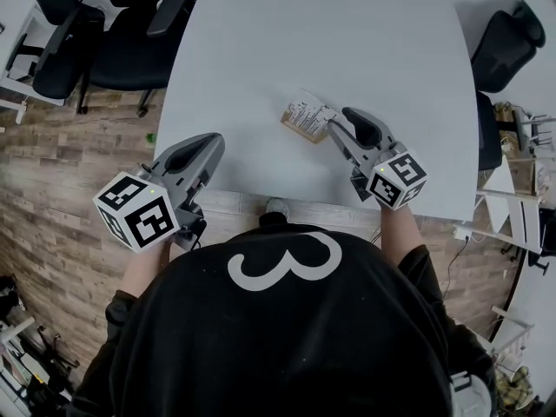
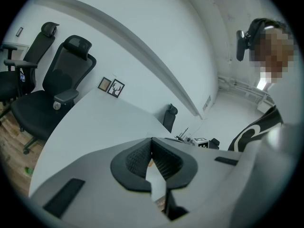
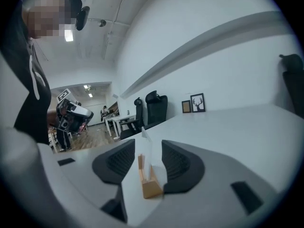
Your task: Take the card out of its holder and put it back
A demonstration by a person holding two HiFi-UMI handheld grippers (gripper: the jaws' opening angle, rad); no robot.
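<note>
A small wooden card holder [image 1: 298,129] stands on the white table [image 1: 330,33], with a thin card [image 1: 307,110] upright in its slot. My right gripper [image 1: 339,125] reaches it from the near right. In the right gripper view the card [image 3: 147,148] and holder [image 3: 151,187] stand between the jaws of the right gripper [image 3: 148,147], which is open; neither pad presses on the card. My left gripper [image 1: 211,143] hovers over the table's near edge, well left of the holder. The left gripper [image 2: 151,140] is shut with nothing in it.
Black office chairs [image 1: 104,33] stand beyond the table's far left corner and another chair [image 1: 508,46] at its right side. Wood floor [image 1: 61,172] lies left of the table. The person's torso fills the bottom of the head view.
</note>
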